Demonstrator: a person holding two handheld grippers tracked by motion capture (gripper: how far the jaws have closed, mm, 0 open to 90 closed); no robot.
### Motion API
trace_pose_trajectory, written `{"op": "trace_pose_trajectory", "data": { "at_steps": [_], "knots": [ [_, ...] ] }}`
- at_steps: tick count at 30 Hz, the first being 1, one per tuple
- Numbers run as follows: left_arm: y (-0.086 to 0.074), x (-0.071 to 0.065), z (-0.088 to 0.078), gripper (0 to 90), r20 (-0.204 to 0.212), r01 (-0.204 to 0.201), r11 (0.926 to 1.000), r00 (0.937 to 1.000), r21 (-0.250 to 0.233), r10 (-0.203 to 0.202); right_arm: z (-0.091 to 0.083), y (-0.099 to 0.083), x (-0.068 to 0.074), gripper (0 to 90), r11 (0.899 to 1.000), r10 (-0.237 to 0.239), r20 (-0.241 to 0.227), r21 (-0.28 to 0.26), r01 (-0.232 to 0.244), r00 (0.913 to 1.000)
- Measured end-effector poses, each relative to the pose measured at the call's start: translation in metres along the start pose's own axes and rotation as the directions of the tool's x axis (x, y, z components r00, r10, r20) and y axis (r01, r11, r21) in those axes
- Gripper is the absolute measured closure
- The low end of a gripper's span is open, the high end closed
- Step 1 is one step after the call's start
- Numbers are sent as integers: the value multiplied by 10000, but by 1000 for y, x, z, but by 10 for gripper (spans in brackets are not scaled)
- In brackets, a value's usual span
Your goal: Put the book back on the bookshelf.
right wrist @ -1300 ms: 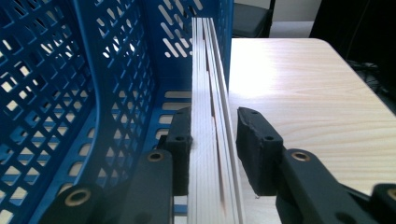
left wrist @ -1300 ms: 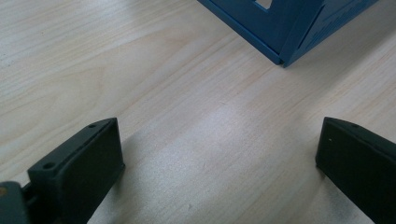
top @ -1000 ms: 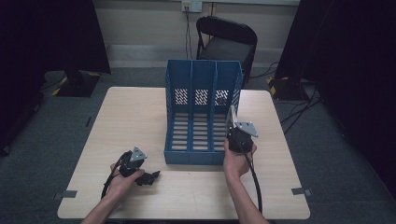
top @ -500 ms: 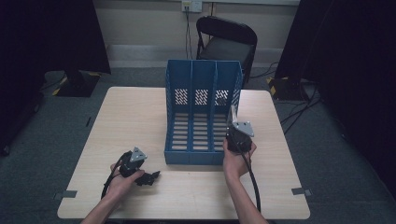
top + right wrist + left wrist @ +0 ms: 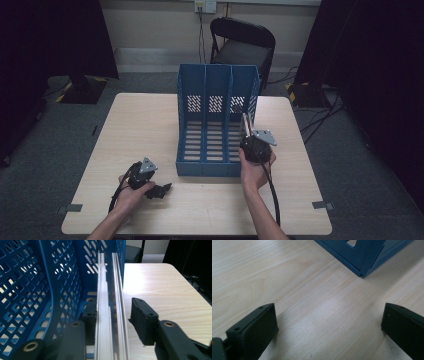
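A blue file rack (image 5: 216,120) with three compartments stands on the middle of a pale wooden table (image 5: 140,125), its open front toward the person. The right gripper (image 5: 246,131), held in the right hand (image 5: 252,170), sits at the rack's right front corner and points along the right compartment. In the right gripper view a thin stack of white boards (image 5: 110,315) stands on edge between its jaws, inside the right compartment against the rack's right wall (image 5: 120,262). The jaws have just been opening: the right one stands clear of the boards with a gap of table showing, while the left one lies close beside them; I cannot tell whether it touches. So the claw is open around the boards, not gripping them. In the high view the boards show as a thin pale strip rising ahead of the gripper. The left gripper (image 5: 159,190) rests low over the table near its front edge, held in the left hand (image 5: 132,192), well apart from the right one and just left of the rack's front left corner. In the left gripper view its jaws stand wide apart with bare table (image 5: 317,315) between them and the rack's corner (image 5: 362,272) ahead.
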State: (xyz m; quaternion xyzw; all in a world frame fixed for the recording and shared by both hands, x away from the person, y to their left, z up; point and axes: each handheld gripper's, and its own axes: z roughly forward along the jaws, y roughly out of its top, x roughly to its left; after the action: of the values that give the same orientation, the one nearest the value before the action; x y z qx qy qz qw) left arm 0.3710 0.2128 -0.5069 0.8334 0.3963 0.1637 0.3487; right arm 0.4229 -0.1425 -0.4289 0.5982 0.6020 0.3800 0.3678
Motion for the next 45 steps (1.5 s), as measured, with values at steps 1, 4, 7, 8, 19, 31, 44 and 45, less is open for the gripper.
{"op": "trace_pose_trajectory", "data": {
  "at_steps": [1, 4, 7, 8, 19, 31, 44, 45],
  "knots": [
    [0, 0, 0, 0, 4, 11, 10000, 10000, -2, -11, 0, 0, 0, 568, 10000, 12, -67, 32, -11, 10000],
    [0, 0, 0, 0, 4, 14, 10000, 10000, -10, -14, 1, 0, 0, 545, 10000, 7, -133, 20, -7, 9999],
    [0, 0, 0, 0, 4, 16, 10000, 10000, -10, -16, 3, 0, -3, 513, 9998, 98, -284, 198, -93, 9995],
    [0, 0, 0, 0, 4, 10, 10000, 10000, -8, -10, 3, 1, -4, 501, 9997, 106, -331, 219, -98, 9994],
    [0, 0, 0, 0, 2, 19, 10000, 10000, -15, -19, 2, 4, -5, 390, 9998, 108, -1096, 191, -88, 9939],
    [0, 0, 0, 0, 2, 23, 10000, 10000, -18, -23, -5, 10, -11, 366, 9998, 192, -2231, 91, -176, 9746],
    [0, 0, 0, 0, 2, 8, 10000, 10000, -6, -8, -15, 13, -31, 270, 9998, 116, -3440, 194, -52, 9389],
    [0, 0, 0, 0, 4, 7, 10000, 10000, -6, -7, -16, 14, -32, 268, 9998, 102, -3489, 211, -30, 9371]
  ]
}}
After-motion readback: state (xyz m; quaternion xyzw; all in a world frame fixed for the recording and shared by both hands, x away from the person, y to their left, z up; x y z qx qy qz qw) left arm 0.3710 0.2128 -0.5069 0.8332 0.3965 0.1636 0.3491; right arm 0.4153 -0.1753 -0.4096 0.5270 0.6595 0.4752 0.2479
